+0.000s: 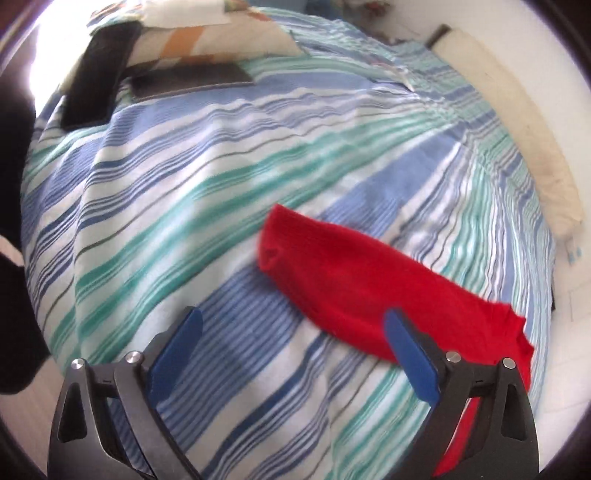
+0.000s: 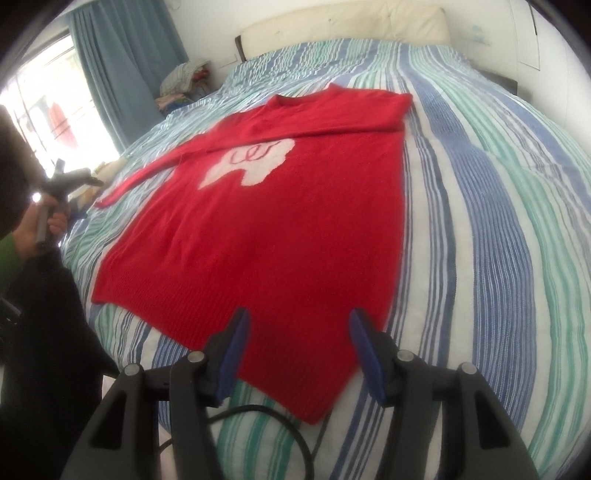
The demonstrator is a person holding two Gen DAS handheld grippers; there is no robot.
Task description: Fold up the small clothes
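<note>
A red sweater (image 2: 266, 236) with a white patch (image 2: 251, 162) lies flat on the striped bedspread (image 2: 480, 221). One sleeve (image 2: 147, 173) is folded across its chest and reaches out to the left. My right gripper (image 2: 299, 321) hovers open over the near hem, its blue pads (image 2: 236, 350) apart and clear of the cloth. In the left wrist view that red sleeve (image 1: 351, 280) lies on the bedspread (image 1: 184, 206). My left gripper (image 1: 295, 325) stands wide open above it with nothing between its pads; the right finger (image 1: 410, 354) overlaps the sleeve in the picture.
A cream headboard (image 2: 343, 29) closes the far end of the bed. A blue curtain (image 2: 125, 55) and a clothes pile (image 2: 184, 77) stand at the far left. A hand (image 2: 44, 225) holds the left gripper's handle. A black cable (image 2: 280, 424) loops under my right gripper. A pillow (image 1: 221, 33) and dark flat items (image 1: 192, 81) lie on the bed.
</note>
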